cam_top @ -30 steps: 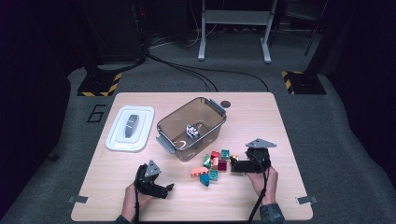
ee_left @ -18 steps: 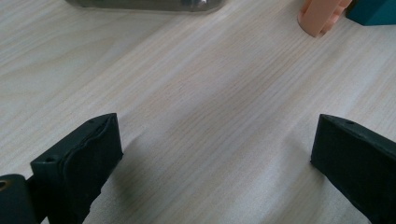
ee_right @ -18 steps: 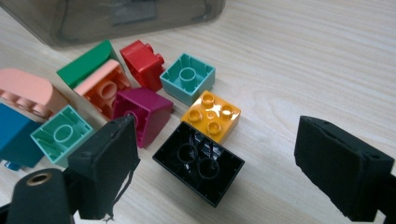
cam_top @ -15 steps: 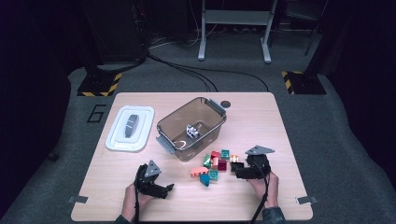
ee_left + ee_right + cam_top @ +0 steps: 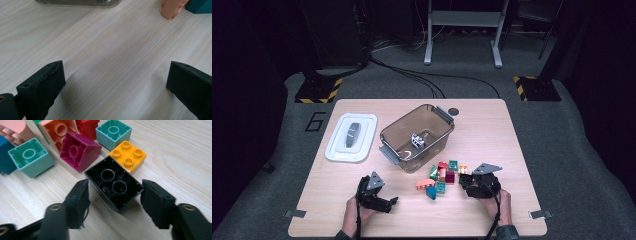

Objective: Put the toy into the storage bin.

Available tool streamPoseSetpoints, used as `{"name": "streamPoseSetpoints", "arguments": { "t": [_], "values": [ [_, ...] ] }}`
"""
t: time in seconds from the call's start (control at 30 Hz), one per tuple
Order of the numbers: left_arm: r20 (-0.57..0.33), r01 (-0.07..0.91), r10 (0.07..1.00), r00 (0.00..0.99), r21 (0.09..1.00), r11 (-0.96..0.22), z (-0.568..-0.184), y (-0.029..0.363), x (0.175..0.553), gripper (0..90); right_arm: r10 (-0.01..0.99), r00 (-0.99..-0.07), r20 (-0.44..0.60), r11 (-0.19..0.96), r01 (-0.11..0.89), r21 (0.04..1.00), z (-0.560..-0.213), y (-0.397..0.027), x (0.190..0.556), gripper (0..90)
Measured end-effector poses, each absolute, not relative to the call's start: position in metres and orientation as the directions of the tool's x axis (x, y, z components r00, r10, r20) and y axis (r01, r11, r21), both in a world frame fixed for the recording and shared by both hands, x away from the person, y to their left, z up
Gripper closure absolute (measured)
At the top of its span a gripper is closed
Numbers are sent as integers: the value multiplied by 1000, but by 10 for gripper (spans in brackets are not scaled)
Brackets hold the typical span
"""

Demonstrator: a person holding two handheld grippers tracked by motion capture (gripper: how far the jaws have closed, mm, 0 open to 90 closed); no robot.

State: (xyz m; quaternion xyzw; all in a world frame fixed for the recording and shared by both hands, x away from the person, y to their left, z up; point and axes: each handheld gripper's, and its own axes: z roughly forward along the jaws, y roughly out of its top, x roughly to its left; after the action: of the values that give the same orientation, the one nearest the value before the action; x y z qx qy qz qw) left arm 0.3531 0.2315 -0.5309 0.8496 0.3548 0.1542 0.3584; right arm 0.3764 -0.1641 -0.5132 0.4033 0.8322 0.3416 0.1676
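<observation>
right gripper view, jaws closing round black brick (image 5: 113, 185) (upturned)

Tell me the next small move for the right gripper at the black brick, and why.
Probably finish closing. The right gripper has just been closing, and its jaws straddle the black brick, which lies hollow side up on the table. The right pad looks to be at the brick's corner, while a sliver of gap seems to remain on the left, so it isn't clamped yet. Lift only after that.
</observation>
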Motion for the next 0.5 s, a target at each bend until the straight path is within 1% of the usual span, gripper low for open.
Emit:
{"name": "streamPoseSetpoints", "arguments": {
  "t": [0.13, 0.17, 0.33, 0.4, 0.5],
  "values": [
    [12, 489, 710, 704, 716, -498, -531, 232, 354, 17, 779, -627, -16, 451, 544, 708, -511, -163, 371, 479],
    [12, 489, 710, 704, 716, -498, -531, 232, 354, 17, 779, -627, -18, 454, 543, 706, -510, -162, 368, 526],
    [12, 490, 710, 704, 716, -497, -531, 232, 354, 17, 763, -645, -41, 478, 519, 708, -509, -158, 364, 531],
    [12, 489, 710, 704, 716, -498, -531, 232, 354, 17, 769, -639, -36, 468, 523, 712, -509, -156, 366, 513],
    [12, 489, 710, 705, 716, -498, -531, 232, 354, 17, 769, -638, -36, 466, 522, 714, -511, -153, 369, 530]
  ]
}}
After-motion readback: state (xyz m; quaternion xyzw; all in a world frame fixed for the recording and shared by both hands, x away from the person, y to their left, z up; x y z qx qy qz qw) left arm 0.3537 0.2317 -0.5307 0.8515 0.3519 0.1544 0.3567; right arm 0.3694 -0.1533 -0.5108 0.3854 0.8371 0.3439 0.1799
